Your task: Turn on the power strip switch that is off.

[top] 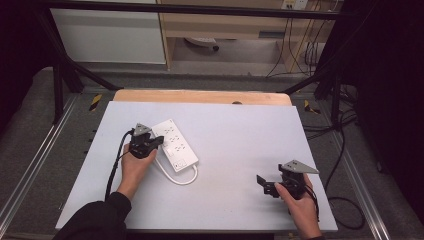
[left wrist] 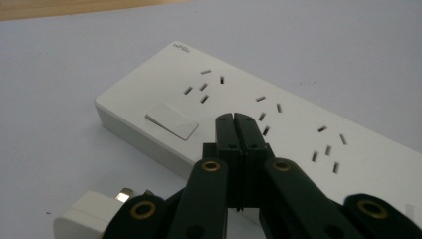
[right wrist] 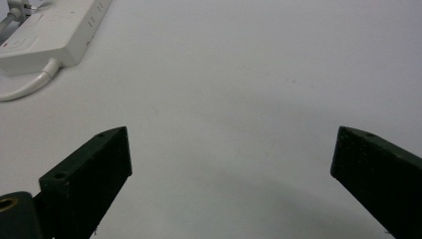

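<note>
The white power strip (top: 175,145) lies on the grey table (top: 240,150), left of its middle, its cord (top: 176,178) looping off the near end. The left gripper (top: 159,141) has its jaws pressed together, empty, tips over the strip's top just beside the rocker switch (left wrist: 172,121). A white plug (left wrist: 89,211) lies near the strip's switch end. The right gripper (top: 265,184), well away from the strip, holds its jaws wide apart over bare table.

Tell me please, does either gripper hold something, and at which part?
Nothing is held. The left gripper has its jaws shut with nothing between them, above the power strip. The right gripper is open over the bare table.
</note>
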A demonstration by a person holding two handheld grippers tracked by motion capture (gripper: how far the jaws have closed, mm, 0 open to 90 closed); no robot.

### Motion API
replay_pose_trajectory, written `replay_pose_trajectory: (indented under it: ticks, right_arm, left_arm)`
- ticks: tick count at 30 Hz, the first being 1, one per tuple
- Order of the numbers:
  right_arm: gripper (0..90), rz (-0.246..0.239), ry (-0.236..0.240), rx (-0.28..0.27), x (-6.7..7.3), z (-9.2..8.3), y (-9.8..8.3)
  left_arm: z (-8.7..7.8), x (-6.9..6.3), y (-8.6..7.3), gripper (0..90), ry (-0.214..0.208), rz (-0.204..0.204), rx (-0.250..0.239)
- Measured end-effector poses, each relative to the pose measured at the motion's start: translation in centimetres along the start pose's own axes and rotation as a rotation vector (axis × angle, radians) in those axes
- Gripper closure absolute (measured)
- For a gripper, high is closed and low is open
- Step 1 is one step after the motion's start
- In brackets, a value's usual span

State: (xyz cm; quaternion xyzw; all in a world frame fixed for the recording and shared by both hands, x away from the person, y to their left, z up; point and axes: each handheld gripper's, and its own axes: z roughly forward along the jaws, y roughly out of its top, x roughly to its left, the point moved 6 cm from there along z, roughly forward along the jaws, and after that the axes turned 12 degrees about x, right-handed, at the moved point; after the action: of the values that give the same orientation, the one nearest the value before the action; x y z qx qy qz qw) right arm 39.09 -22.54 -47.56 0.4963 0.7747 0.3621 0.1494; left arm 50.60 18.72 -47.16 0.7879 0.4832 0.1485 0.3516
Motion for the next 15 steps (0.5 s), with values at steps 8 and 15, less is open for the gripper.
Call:
replay_pose_trajectory:
  ticks: [8,15]
  right_arm:
    - [3.1,0.001,-0.001,-0.002,0.0,-0.03,0.01]
    - [3.1,-0.002,0.0,-0.001,0.02,-0.03,0.0]
  left_arm:
    - [0.35,-0.63,-0.16,90.0,-0.007,0.028,0.011]
    - [0.24,-0.82,-0.18,90.0,-0.008,0.041,0.011]
